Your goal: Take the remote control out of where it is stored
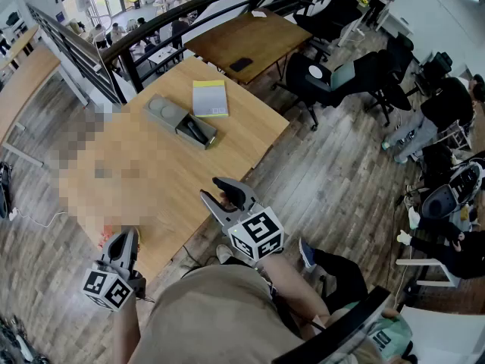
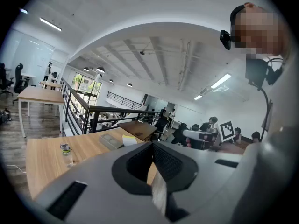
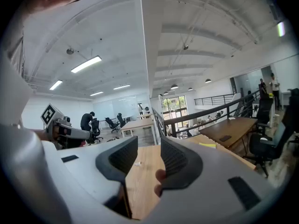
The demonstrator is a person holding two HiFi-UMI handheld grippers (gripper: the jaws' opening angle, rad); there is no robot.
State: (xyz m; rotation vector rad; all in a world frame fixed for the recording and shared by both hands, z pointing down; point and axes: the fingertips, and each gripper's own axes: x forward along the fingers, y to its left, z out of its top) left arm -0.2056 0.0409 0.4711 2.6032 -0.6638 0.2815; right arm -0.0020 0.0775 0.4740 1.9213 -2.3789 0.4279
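The black remote control lies in the open end of a grey storage tray on the far part of the wooden table. In the left gripper view the tray is small and distant. Both grippers hang near the table's front edge, well short of the tray. My left gripper sits at the lower left with its jaws together and nothing in them. My right gripper is beyond the front right edge; a narrow gap shows between its jaws, with nothing in it.
A yellow-green notebook lies right beside the tray. A small clear bottle stands on the table's left part. A second table, a black railing and office chairs with seated people lie beyond.
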